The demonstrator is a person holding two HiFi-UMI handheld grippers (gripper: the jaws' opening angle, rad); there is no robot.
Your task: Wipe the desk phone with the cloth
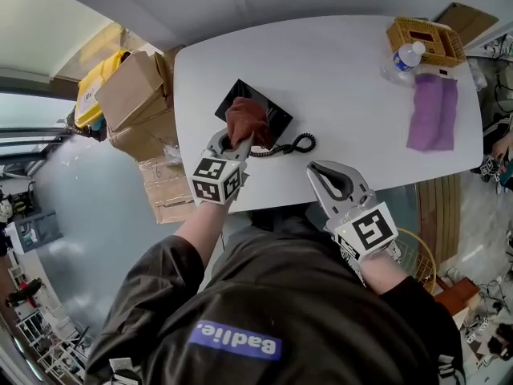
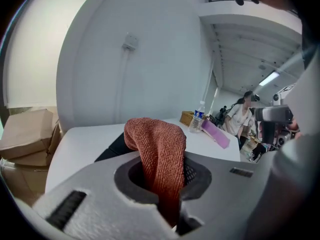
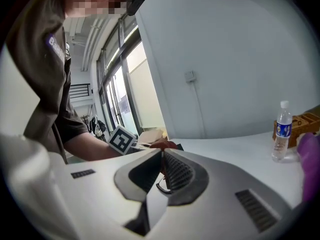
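Observation:
The black desk phone (image 1: 276, 119) lies on the white table (image 1: 337, 87), with its coiled cord (image 1: 294, 145) trailing to the right. A rust-red cloth (image 1: 246, 117) is bunched on top of the phone. My left gripper (image 1: 239, 140) is shut on this cloth (image 2: 159, 154), which stands up between the jaws and hides most of the phone (image 2: 113, 146). My right gripper (image 1: 315, 170) hovers at the table's front edge, right of the cord, jaws shut with nothing in them. The right gripper view shows its closed tips (image 3: 161, 155) and the cloth (image 3: 163, 144) beyond.
At the table's far right are a purple cloth (image 1: 433, 112), a water bottle (image 1: 405, 58) and a wicker basket (image 1: 425, 40). Cardboard boxes (image 1: 132, 91) are stacked off the table's left edge. A person (image 2: 241, 119) stands in the background.

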